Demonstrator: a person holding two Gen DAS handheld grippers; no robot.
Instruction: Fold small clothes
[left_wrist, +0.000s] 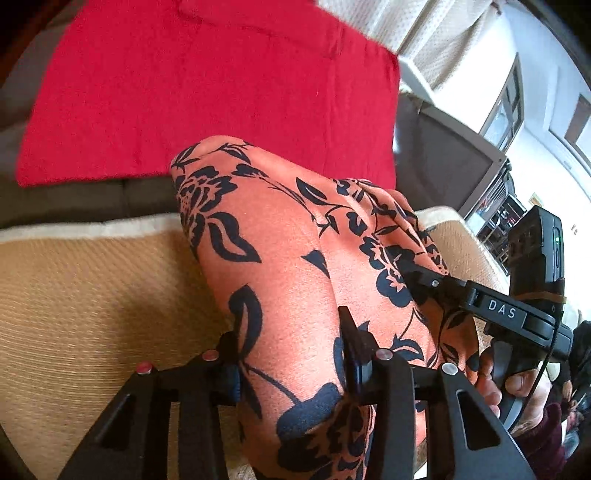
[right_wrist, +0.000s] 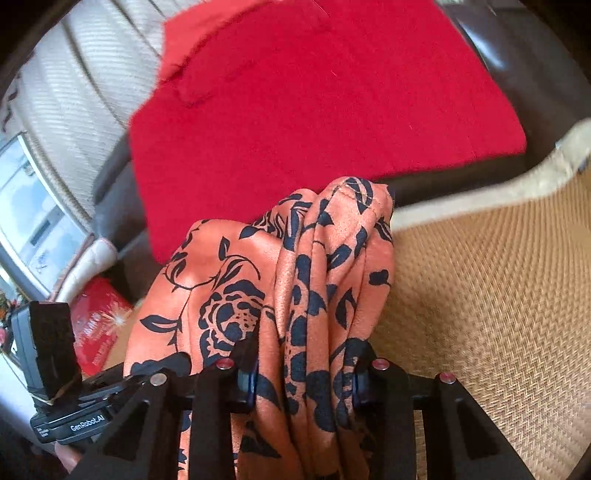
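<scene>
Both tongs have cloth in them. My left gripper is pinching a fat bunch of the orange floral garment, jaws closed onto it with fabric bulging up between them. My right gripper is clamped on another bunch of the same garment, several gathered layers squeezed between its pads. Neither pair is spread.

The garment hangs between the two grips, humped up above the woven mat, and I can't tell how much of it touches the mat below. From the left camera I see the right gripper biting the garment's far side, with the hand on its handle.

Beyond the garment, past the mat's pale border, lies a red cloth spread flat on a dark couch. Past that, white curtains and a window.

Here's my worry: these are bunched grabs, not clean corners. With layers gathered like this, I judge any fold will come out lumpy, and a hidden layer could slide free if I pull the grips apart. Pulling too hard could also drag the cloth out of one pair of jaws, since the fabric looks slick. And if I swing forward carelessly, the hanging part may snag or ruffle the red cloth.
</scene>
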